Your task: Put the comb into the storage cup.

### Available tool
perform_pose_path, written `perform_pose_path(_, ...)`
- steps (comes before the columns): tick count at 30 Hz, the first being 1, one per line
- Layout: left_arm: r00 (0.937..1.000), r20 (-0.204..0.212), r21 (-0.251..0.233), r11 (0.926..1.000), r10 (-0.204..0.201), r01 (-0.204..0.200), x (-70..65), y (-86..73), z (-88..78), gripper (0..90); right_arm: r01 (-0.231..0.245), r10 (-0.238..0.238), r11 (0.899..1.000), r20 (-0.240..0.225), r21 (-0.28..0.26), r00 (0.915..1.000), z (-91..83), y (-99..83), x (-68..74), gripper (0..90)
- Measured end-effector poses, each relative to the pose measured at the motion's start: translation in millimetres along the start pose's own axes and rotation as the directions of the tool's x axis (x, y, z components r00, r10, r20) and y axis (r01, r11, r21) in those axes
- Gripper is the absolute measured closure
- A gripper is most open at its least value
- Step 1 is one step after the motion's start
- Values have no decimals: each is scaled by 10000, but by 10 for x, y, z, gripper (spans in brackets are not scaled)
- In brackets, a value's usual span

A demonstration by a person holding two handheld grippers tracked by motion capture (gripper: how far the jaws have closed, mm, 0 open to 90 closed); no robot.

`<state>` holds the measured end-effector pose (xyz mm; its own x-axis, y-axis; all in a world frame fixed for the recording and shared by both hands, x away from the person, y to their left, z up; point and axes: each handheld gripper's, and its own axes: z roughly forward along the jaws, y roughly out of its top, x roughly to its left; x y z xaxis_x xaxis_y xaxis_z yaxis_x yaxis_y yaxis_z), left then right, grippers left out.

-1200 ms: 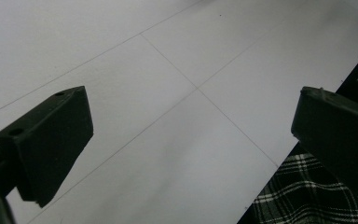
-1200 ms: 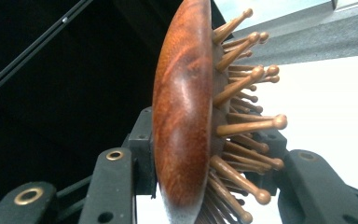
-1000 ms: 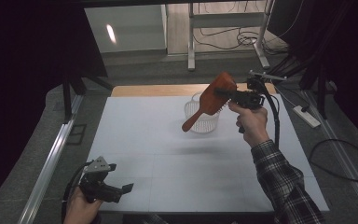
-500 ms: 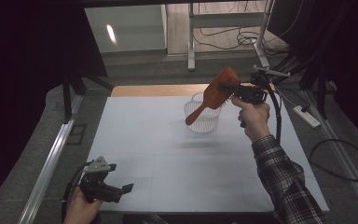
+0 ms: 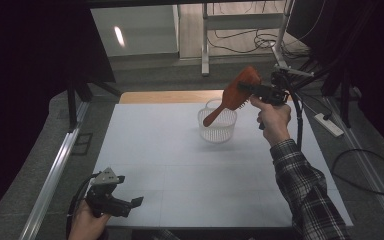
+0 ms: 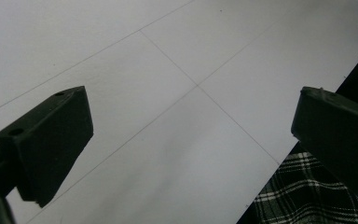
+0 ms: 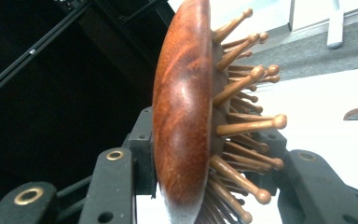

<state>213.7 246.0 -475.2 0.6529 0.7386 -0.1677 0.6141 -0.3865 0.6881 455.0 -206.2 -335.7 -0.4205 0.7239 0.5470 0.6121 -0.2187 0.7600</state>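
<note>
A red-brown wooden hairbrush (image 5: pixel 234 95) hangs tilted above a clear ribbed plastic basket (image 5: pixel 217 126) at the far middle of the white table sheet (image 5: pixel 180 165). Its handle points down-left over the basket's rim. My right gripper (image 5: pixel 248 89) is shut on the brush head. In the right gripper view the brush (image 7: pixel 182 116) stands edge-on between the jaws, its wooden pins pointing right, with my right gripper (image 7: pixel 212 184) clamped on both sides. My left gripper (image 5: pixel 131 204) rests low at the table's front left corner, and in its own view it (image 6: pixel 191 112) is open over bare sheet.
A wooden strip (image 5: pixel 165 96) runs along the table's far edge. A power strip (image 5: pixel 330 125) and cables lie on the floor at the right. A metal rail (image 5: pixel 55 175) lines the left side. A plaid sleeve (image 6: pixel 307 200) crosses the left gripper view's lower right.
My right hand has lifted the hairbrush slightly up and to the right, so the handle tip sits higher over the basket. The left gripper has not moved.
</note>
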Motion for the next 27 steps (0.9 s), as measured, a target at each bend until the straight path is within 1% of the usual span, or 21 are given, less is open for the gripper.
perform_pose_path(7,10000,-1,29,10000,24,-24,2,0,0,0,-26,29,9999,209,-144,9998,44,43,-37,541)
perform_pose_path(14,10000,-2,42,10000,18,-18,2,0,2,0,15,-8,9999,381,-163,9993,79,50,-59,541)
perform_pose_path(20,10000,-14,49,10000,0,0,2,0,2,0,136,-132,9999,565,-67,9983,134,14,-80,541)
perform_pose_path(22,9999,-70,6,10000,-96,96,3,-2,4,0,93,-89,9999,552,-75,9984,156,-7,-92,541)
perform_pose_path(27,9999,-86,-8,9999,-120,120,4,-4,0,0,52,-54,10000,622,40,9980,224,-73,-134,541)
